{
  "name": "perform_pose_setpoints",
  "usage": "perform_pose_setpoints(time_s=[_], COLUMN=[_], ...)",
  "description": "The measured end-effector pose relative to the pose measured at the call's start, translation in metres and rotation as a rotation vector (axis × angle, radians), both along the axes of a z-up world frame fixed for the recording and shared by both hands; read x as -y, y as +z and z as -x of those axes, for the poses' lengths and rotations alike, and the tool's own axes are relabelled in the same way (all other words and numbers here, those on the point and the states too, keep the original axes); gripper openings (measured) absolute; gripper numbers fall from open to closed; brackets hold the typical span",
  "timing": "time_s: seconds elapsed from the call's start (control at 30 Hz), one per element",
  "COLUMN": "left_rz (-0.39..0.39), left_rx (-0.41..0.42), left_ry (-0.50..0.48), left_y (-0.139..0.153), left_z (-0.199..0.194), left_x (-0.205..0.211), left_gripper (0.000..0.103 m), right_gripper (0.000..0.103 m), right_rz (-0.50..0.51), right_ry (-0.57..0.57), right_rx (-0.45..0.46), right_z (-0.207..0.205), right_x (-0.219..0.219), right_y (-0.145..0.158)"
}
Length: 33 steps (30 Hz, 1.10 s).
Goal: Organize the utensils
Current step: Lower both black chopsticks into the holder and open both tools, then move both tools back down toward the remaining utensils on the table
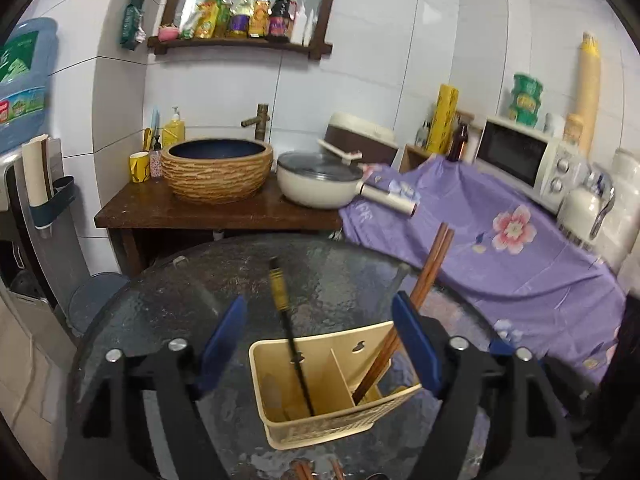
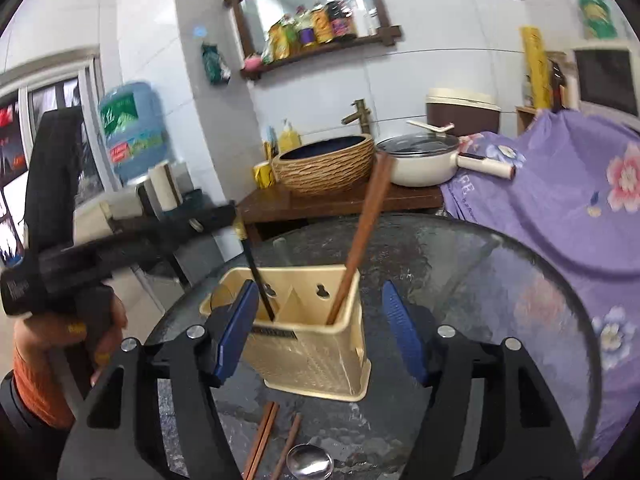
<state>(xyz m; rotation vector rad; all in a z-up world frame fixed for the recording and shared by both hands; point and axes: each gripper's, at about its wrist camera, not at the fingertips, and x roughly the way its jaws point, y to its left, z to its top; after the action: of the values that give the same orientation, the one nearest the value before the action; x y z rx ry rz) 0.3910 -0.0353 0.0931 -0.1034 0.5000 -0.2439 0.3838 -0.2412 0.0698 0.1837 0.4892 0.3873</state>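
Loose chopsticks (image 2: 264, 436) and spoon (image 2: 310, 462) are seen lengthwise just beneath the released, empty jaws of the right gripper (image 2: 316, 328), nearer than the left gripper (image 1: 320, 344), also released.

- The holder (image 2: 316, 344) at 6 o'clock looks like smooth cream plastic.
- The chopsticks (image 2: 362, 236) are brown wood.
- The table (image 2: 500, 280) is shiny bumpy glass.
- The spoon (image 2: 310, 462) is shiny metal.

A home kitchen: tiled walls, basin (image 1: 218, 170) with tap (image 1: 258, 120), microwave (image 1: 524, 158), lidded pot (image 1: 318, 180).
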Motion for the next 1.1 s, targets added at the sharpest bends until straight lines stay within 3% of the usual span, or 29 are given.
perform_pose_setpoints(time_s=[0.07, 0.17, 0.23, 0.27, 0.33, 0.4, 0.47, 0.53, 0.63, 0.77, 0.9, 0.97, 1.1], left_rz=[-0.039, -0.046, -0.033, -0.063, -0.15, -0.174, -0.184, -0.2, -0.215, -0.257, -0.209, -0.17, -0.167], left_rx=[0.015, 0.037, 0.061, 0.071, 0.031, -0.012, -0.01, -0.018, -0.099, -0.209, -0.294, -0.322, -0.306], left_ry=[-0.002, -0.005, -0.053, -0.066, -0.044, -0.045, -0.013, 0.017, 0.063, 0.161, 0.202, 0.216, 0.225], left_y=[0.002, 0.001, -0.003, -0.009, -0.023, -0.036, -0.047, -0.058, -0.085, -0.12, -0.144, -0.151, -0.148], left_z=[0.01, 0.037, 0.059, 0.073, 0.083, 0.091, 0.105, 0.113, 0.111, 0.091, 0.081, 0.078, 0.08], left_x=[0.001, 0.001, 0.003, 0.005, 0.011, 0.01, 0.002, -0.008, -0.028, -0.058, -0.079, -0.083, -0.084], left_gripper=[0.077, 0.083, 0.089, 0.091, 0.094, 0.094, 0.098, 0.097, 0.097, 0.097, 0.097, 0.097, 0.097], right_gripper=[0.065, 0.065, 0.072, 0.073, 0.073, 0.08, 0.098, 0.098, 0.098, 0.098, 0.099, 0.099, 0.099], right_rz=[0.01, 0.004, -0.094, -0.123, -0.039, 0.047, 0.136, 0.209, 0.293, 0.327, 0.282, 0.33, 0.325], right_ry=[0.011, -0.036, -0.074, -0.073, -0.122, -0.163, -0.234, -0.264, -0.289, -0.264, -0.263, -0.273, -0.27], right_rx=[-0.04, -0.005, -0.007, -0.042, -0.111, -0.169, -0.193, -0.215, -0.284, -0.442, -0.439, -0.443, -0.442], right_z=[0.005, 0.027, 0.042, 0.046, 0.045, 0.044, 0.044, 0.042, 0.024, -0.014, -0.023, -0.027, -0.027], right_x=[0.003, 0.019, 0.04, 0.049, 0.052, 0.052, 0.054, 0.053, 0.053, 0.063, 0.07, 0.064, 0.063], right_y=[-0.018, -0.04, -0.059, -0.071, -0.089, -0.1, -0.107, -0.113, -0.133, -0.169, -0.168, -0.168, -0.169])
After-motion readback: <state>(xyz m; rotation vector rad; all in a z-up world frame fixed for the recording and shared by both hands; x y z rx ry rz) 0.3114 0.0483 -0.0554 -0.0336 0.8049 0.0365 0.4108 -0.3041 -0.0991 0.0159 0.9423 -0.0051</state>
